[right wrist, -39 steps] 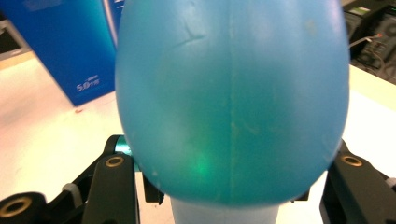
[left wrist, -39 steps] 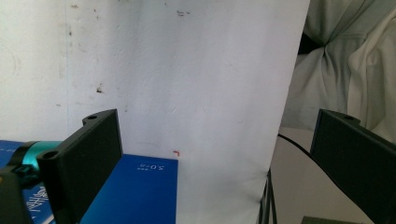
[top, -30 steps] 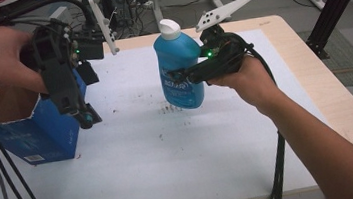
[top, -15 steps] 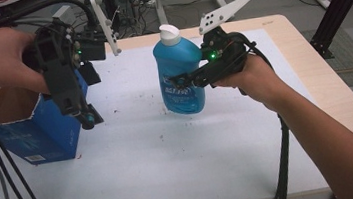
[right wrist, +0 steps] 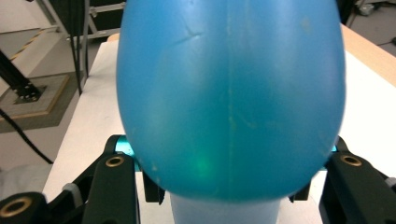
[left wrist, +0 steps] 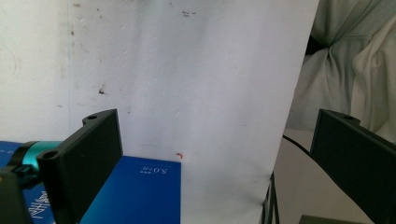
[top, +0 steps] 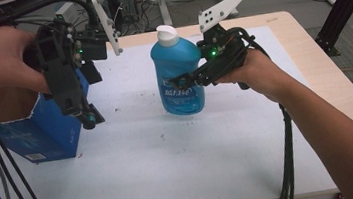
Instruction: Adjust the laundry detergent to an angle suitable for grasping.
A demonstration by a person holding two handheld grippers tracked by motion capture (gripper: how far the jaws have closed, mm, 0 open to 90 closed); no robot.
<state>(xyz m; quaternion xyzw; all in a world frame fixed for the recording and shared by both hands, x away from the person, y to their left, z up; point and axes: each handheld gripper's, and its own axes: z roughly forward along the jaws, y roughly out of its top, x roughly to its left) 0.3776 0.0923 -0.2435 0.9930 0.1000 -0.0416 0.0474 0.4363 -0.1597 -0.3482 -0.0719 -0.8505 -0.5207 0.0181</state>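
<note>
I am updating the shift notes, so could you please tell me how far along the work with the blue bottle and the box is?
Done: the right tongs are shut on the blue bottle, which looks lifted clear of the table. In hand: the bottle hangs upright between the hands, beside the open blue box. The left tongs hang open and empty at the box's front. Left, probably: bringing the bottle to the box and releasing it.

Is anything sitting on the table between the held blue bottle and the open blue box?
Nothing on the table does. The right tool grips the bottle; only the left tool, jaws open, hangs beside the box, near its open top.
</note>
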